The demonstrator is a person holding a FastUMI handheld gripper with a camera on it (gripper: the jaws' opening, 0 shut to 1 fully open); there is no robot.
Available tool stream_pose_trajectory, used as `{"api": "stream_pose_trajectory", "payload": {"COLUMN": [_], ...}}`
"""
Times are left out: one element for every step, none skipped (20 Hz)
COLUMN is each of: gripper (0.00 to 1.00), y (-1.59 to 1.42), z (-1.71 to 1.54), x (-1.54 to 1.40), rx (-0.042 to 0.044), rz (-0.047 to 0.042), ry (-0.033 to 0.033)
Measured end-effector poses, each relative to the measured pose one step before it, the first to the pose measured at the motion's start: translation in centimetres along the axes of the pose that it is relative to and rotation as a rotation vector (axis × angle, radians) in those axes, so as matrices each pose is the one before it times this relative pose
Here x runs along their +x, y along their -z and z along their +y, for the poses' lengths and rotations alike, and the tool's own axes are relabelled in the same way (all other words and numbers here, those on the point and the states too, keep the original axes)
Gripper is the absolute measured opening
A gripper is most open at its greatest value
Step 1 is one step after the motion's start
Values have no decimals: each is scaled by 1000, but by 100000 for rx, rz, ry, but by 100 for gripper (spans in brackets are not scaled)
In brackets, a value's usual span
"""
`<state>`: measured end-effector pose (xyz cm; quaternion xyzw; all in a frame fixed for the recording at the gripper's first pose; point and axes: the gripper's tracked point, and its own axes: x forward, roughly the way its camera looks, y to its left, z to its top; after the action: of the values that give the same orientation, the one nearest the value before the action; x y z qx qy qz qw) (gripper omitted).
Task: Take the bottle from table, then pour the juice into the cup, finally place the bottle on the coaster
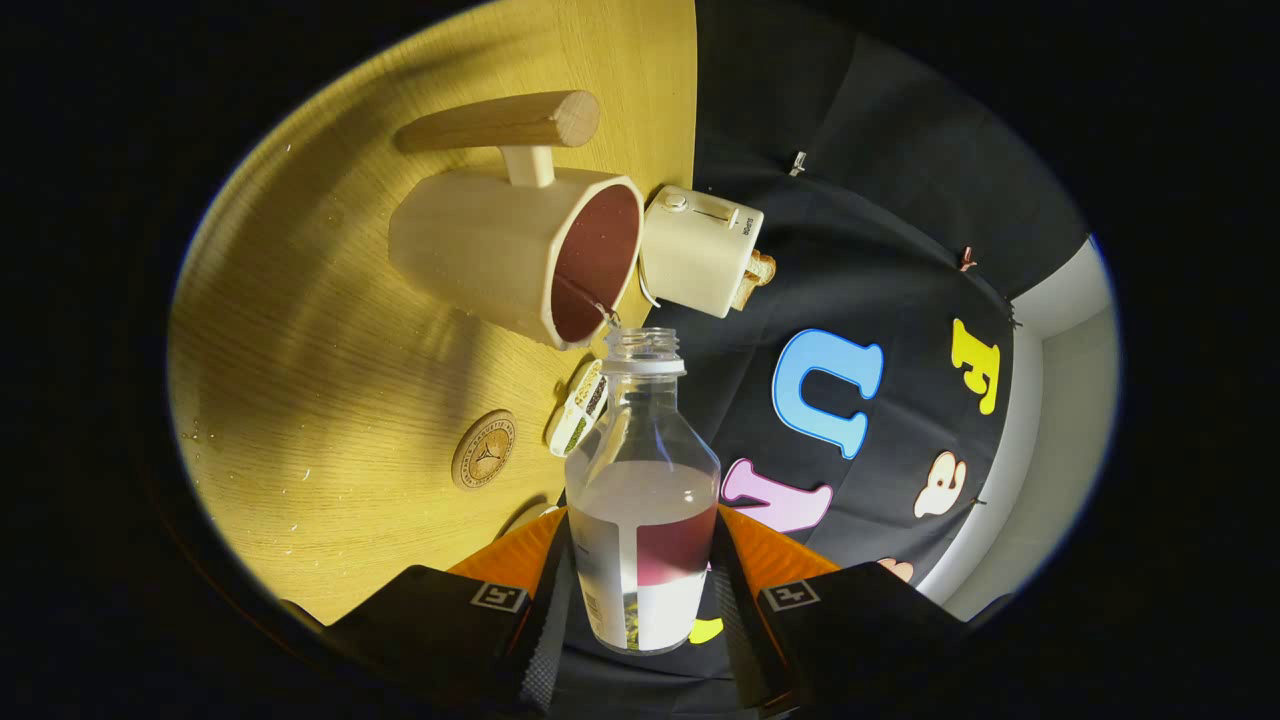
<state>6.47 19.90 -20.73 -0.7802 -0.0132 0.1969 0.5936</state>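
Observation:
My gripper (640,590) is shut on a clear plastic bottle (641,480), with one finger on each side of its lower body. The bottle has no cap, and dark red juice shows in its lower half behind a white label. The whole view is rolled, so the table stands on edge. Just beyond the bottle's open mouth is a cream cup (520,250) with a wooden handle, its dark red inside facing the bottle. A thin thread of liquid hangs at the cup's rim near the bottle mouth. A round wooden coaster (484,449) lies on the wooden table (300,380), beside the bottle.
A small cream toaster (698,250) with toast in it stands right behind the cup, near the table's far edge. A small printed disc-like object (578,408) lies between the coaster and the bottle. Beyond the table hangs the booth's black cloth wall.

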Motion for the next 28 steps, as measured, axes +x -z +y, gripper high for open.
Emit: {"api": "stream_pose_trajectory", "payload": {"gripper": [70, 70, 70, 70, 70, 70, 70, 70, 70, 70, 70, 70, 70, 70, 70, 70, 70, 70, 70, 70, 70, 69, 70, 70, 70, 70, 70, 70], "y": [1, -127, -72, -68, -7, 53, 19, 27, -194, 35, -49, -15, 16, -30, 71, 186, 146, 46, 32, -155, -117, -65, -107, -129, -114, -17, -209, -211], "z": [-67, -102, -104, 59, 19, 11, -66, -124, -131, -64, -156, -339, -204, -149, -87, -15, -39, -203, -211, -218, -293, -167, -12, -130, -155, -21, -120, -393], "x": [15, -31, -84, -1, -113, 93, -5, 128, 25, 107, 43, 176, 63, 157, -11, -197, -176, -29, -44, -14, 85, 90, 71, -51, 43, 28, -15, 236], "rx": [-182, -359, -503, -400, -319, -286, -464, -827, -1114, -1065, -1024, -962, -808, -898, -674, 22, -157, -280, -646, -710, -771, -884, -1102, -1275, -1258, -1256, -1342, -1404], "rz": [22, -174, -146, -95, 54, -28, -119, -302, -436, -463, -499, -479, -492, -380, -293, -408, -95, -174, -169, -336, -617, -648, -828, -807, -797, -752, -802, -761], "ry": [-3, 127, 195, 314, 230, 171, 338, 363, 539, 355, 435, 334, 392, 456, 195, -81, -102, -71, 166, -7, 324, 437, 396, 468, 394, 481, 405, 475]}}
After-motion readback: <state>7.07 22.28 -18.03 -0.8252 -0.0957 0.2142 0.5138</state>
